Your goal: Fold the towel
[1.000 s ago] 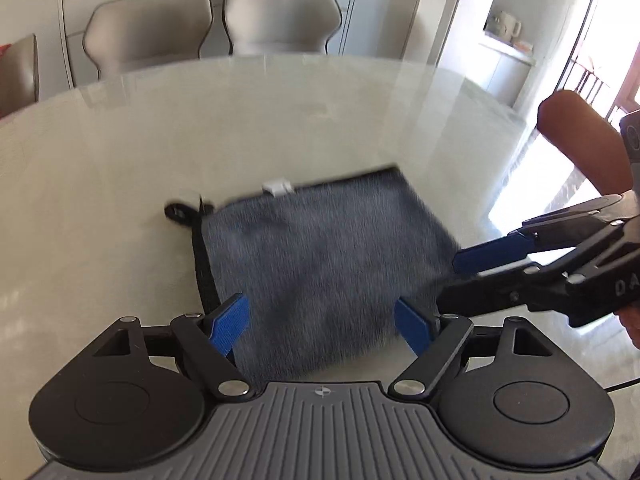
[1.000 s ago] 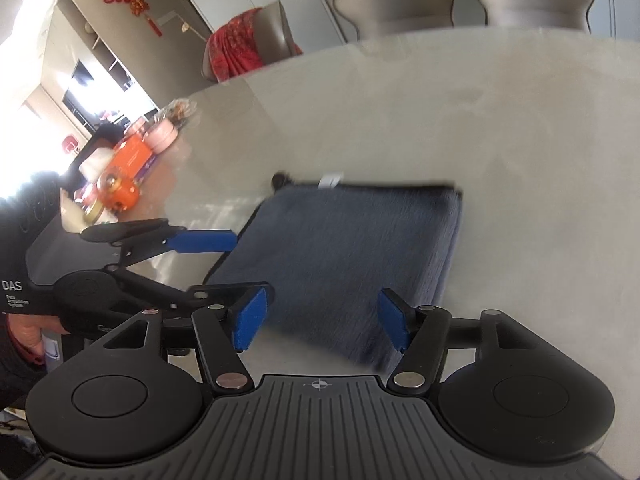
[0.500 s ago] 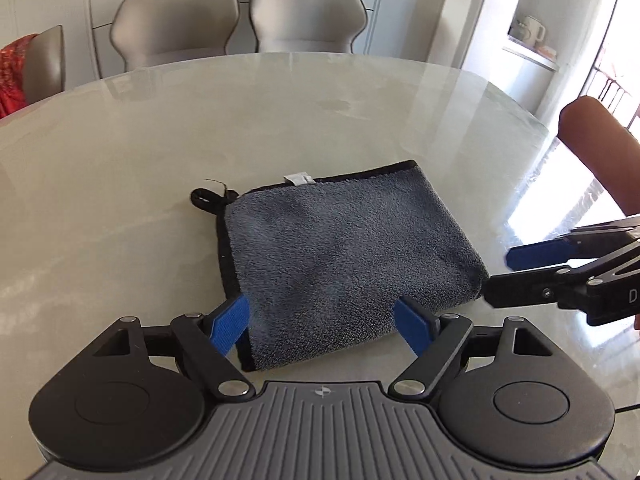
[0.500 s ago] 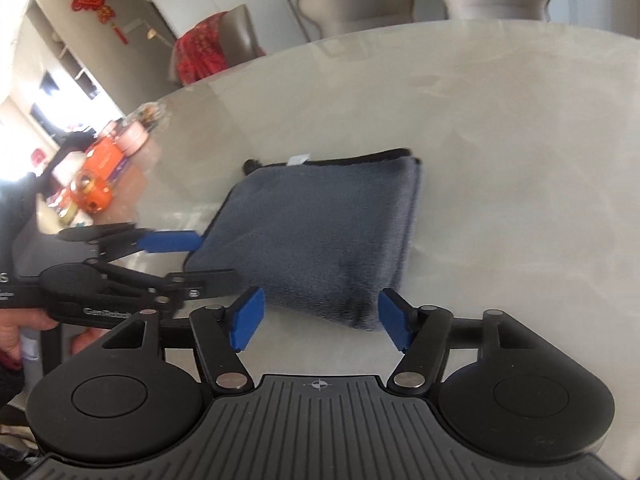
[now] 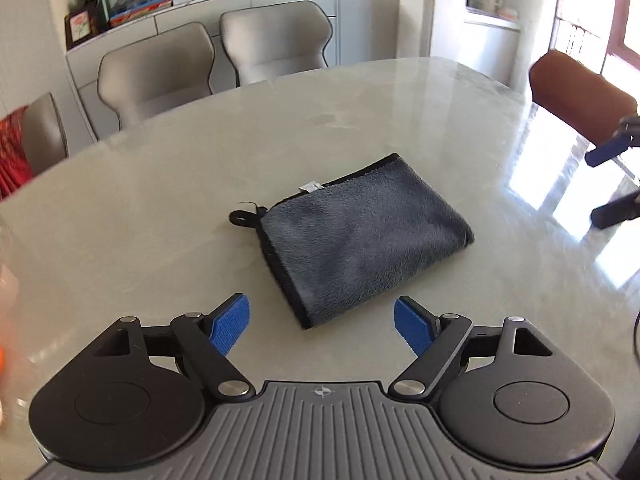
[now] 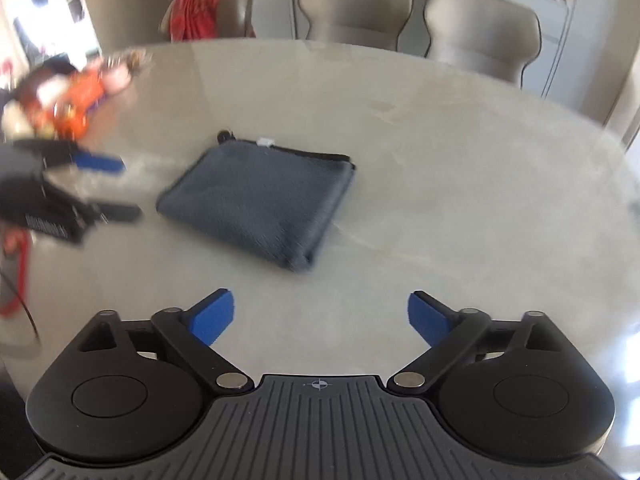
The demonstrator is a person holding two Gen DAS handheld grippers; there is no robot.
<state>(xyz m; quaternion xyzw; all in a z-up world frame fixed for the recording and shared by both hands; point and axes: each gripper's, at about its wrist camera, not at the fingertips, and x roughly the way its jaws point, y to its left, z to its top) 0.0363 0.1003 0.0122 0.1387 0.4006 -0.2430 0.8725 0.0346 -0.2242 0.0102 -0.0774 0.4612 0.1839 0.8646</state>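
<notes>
A dark grey towel (image 5: 360, 236) lies folded into a small rectangle on the marble table (image 5: 160, 184), with a black hanging loop and white tag at its far edge. It also shows in the right wrist view (image 6: 260, 200). My left gripper (image 5: 322, 326) is open and empty, just short of the towel's near corner. My right gripper (image 6: 320, 316) is open and empty, well back from the towel. The left gripper shows blurred at the left of the right wrist view (image 6: 108, 188). The right gripper's fingers (image 5: 608, 152) show at the right edge of the left wrist view.
Grey dining chairs (image 5: 276, 40) stand behind the table. A brown chair back (image 5: 580, 96) is at the right. Orange packets and clutter (image 6: 72, 100) sit on the table's left side. A chair with red cloth (image 6: 200, 12) is at the far left.
Both grippers have pulled back and up from the towel, which now lies free and folded on the table. The right gripper has moved away to the right.
</notes>
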